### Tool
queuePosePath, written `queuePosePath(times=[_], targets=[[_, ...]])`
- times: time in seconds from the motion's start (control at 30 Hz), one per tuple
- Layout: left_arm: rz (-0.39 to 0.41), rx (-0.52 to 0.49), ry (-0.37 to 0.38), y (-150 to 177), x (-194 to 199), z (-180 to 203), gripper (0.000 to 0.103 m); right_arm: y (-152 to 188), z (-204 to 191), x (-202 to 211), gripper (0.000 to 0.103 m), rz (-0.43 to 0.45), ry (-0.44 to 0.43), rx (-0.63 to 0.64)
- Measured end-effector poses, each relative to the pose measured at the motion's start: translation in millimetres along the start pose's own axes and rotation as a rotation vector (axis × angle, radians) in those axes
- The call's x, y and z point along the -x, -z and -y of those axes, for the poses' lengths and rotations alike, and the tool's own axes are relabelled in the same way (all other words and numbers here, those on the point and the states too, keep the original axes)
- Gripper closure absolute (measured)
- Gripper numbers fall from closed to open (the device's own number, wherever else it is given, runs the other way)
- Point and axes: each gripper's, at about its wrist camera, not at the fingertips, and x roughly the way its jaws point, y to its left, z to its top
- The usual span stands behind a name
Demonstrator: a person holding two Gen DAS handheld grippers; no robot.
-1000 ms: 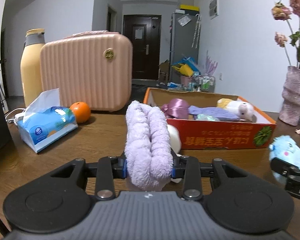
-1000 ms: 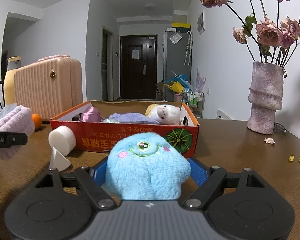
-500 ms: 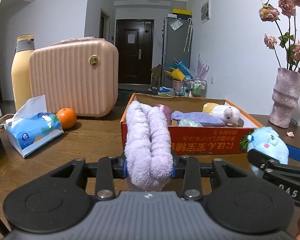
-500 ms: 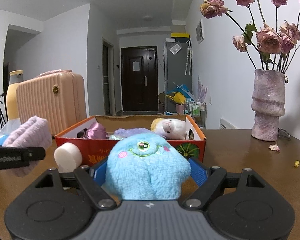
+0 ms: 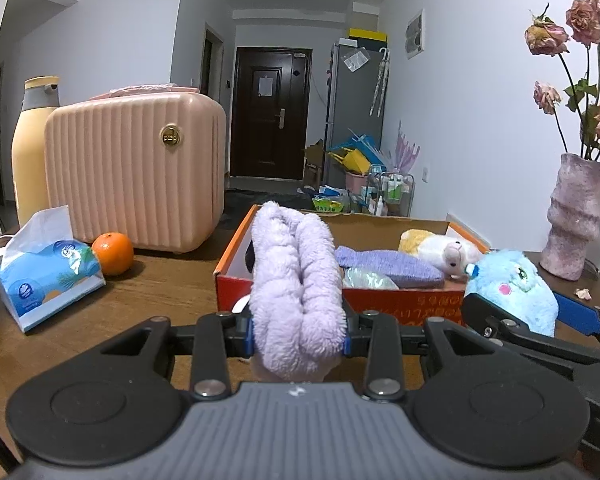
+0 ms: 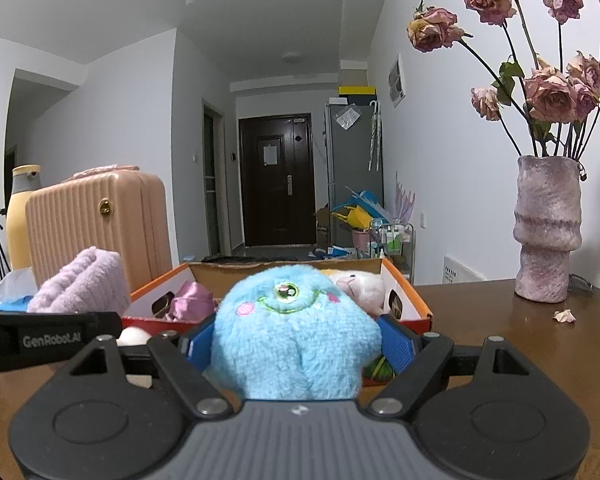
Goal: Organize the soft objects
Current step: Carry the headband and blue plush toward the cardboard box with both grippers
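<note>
My left gripper [image 5: 298, 330] is shut on a folded lilac fluffy towel [image 5: 296, 280], held above the table just in front of the orange cardboard box [image 5: 404, 306]. My right gripper [image 6: 296, 340] is shut on a blue one-eyed plush toy [image 6: 292, 332], held up near the box's [image 6: 416, 304] front right. The toy also shows in the left wrist view [image 5: 512, 292], and the towel in the right wrist view [image 6: 84, 284]. In the box lie a white-and-yellow plush [image 5: 440, 252], a purple knit cloth [image 5: 384, 266] and a pink satin piece [image 6: 192, 300].
A pink ribbed case [image 5: 136, 168], a yellow bottle [image 5: 32, 144], an orange [image 5: 112, 258] and a blue tissue pack [image 5: 44, 276] stand to the left. A pink vase of dried roses [image 6: 546, 232] stands at the right. A white foam cylinder [image 6: 134, 336] lies before the box.
Both grippers have risen and moved toward the box with their loads. The blue plush now sits closer beside the towel, at the box's front edge.
</note>
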Motion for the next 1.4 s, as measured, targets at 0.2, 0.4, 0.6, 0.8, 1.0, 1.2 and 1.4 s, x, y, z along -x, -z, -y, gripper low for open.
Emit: queuePosePath(times=[0.2,0.4,0.6,0.8,1.0,1.2,1.4], targets=[[0.008,0.008,-0.005,-7,-15,4,0.067,-4,0,-17,0.021,0.015,0.002,0.008],[0.018,0.017,-0.010,-15,-32,7,0.067,-10,1,-34,0.021,0.035,0.000,0.015],[0.026,0.018,-0.011,-22,-49,11,0.067,-14,3,-52,0.021,0.045,-0.003,0.019],[0.034,0.017,-0.014,-29,-65,14,0.067,-19,6,-72,0.021,0.054,-0.005,0.026],[0.041,0.019,-0.022,-37,-81,16,0.067,-24,7,-91,0.021,0.063,-0.004,0.031],[0.046,0.022,-0.031,-44,-99,17,0.067,-29,9,-110,0.021,0.063,-0.012,0.020],[0.059,0.023,-0.042,-50,-111,18,0.067,-31,8,-125,0.021,0.061,-0.014,0.019]])
